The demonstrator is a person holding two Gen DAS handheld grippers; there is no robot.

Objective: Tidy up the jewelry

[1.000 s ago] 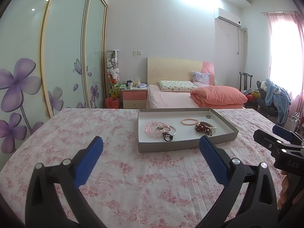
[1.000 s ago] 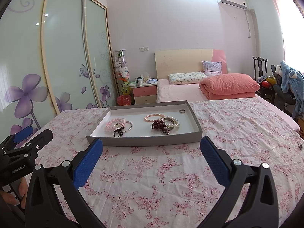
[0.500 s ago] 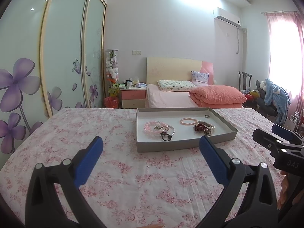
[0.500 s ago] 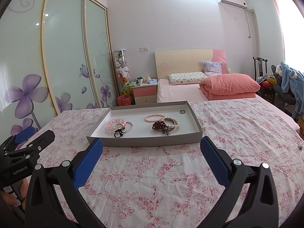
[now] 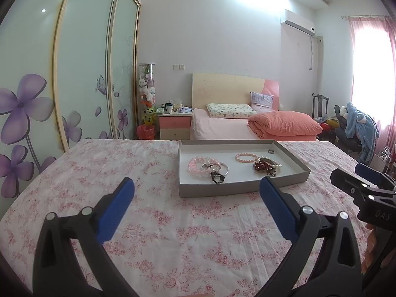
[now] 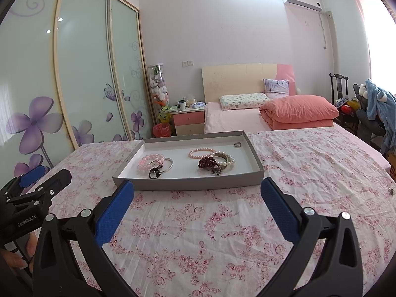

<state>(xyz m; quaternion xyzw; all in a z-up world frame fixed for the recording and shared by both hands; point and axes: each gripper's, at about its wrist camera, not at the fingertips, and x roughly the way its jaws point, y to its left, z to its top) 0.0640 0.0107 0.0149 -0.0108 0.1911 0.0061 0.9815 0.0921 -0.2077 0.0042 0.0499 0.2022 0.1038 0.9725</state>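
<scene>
The jewelry lies in a shallow grey tray (image 6: 188,183) straight ahead of both tools: a pink bead bracelet (image 6: 151,161) with a thin bangle (image 6: 168,164) and a small dark piece (image 6: 154,174) bunched at the left, a pink pearl bracelet (image 6: 201,153), a dark red bead string (image 6: 208,162) tangled with a white pearl bracelet (image 6: 226,160) in the middle, and a ring (image 6: 237,144) alone in the far right corner. The tray rests on a flowered cloth (image 6: 222,222), just beyond the fingertips. The right tool (image 6: 196,206) hovers short of the tray's near wall with its jaws spread wide and nothing between them; the left tool (image 5: 196,206) hangs likewise apart and empty, the tray ahead and slightly to its right. Everything already sits inside the tray, yet two clumps overlap, so this fits either sorting still under way or a collecting job near its end. Any further pick among the tangled strands would call for a narrow, careful pinch on one strand.
</scene>
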